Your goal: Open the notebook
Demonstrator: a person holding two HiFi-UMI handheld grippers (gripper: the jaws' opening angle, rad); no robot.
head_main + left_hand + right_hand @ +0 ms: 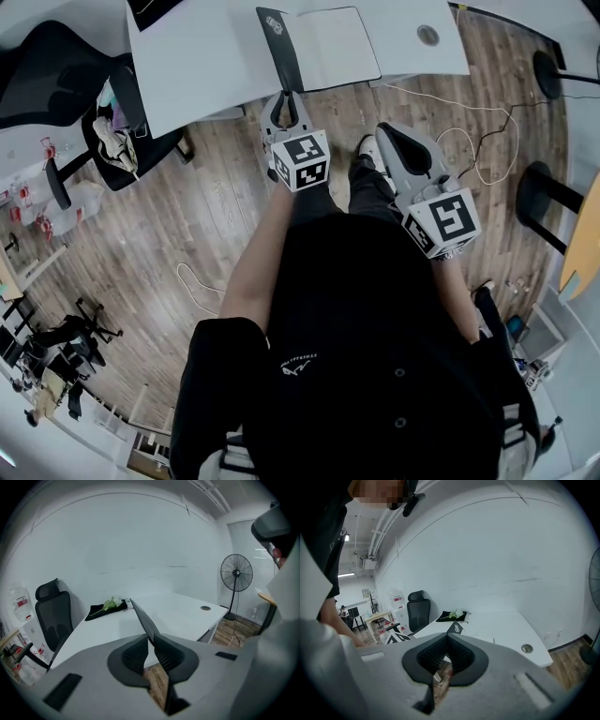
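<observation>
1. A person stands at a white table [206, 66] with a two-jaw gripper in each hand. The notebook [319, 49] lies near the table's front edge, its white pages [345, 45] flat and facing up.
2. Its black cover [142, 616] is lifted off the pages. It stands on edge, leaning away from them toward the person's left.
3. The left gripper [286, 98] is at the cover's free edge. Its jaws are a little apart with the thin cover between their tips. A gap shows beside the cover, so the pads do not look clamped on it.
4. The right gripper [447, 638] is back from the table, over the wooden floor [187, 216]. Its jaws are closed tip to tip with nothing in them.
5. As I judge it, the step in hand is the cover's swing: roughly half done, the notebook partly open.
6. The next move likely calls for guiding the cover further left until it lies flat on the table. The pages should stay down, and the right gripper is free to steady them.
</observation>
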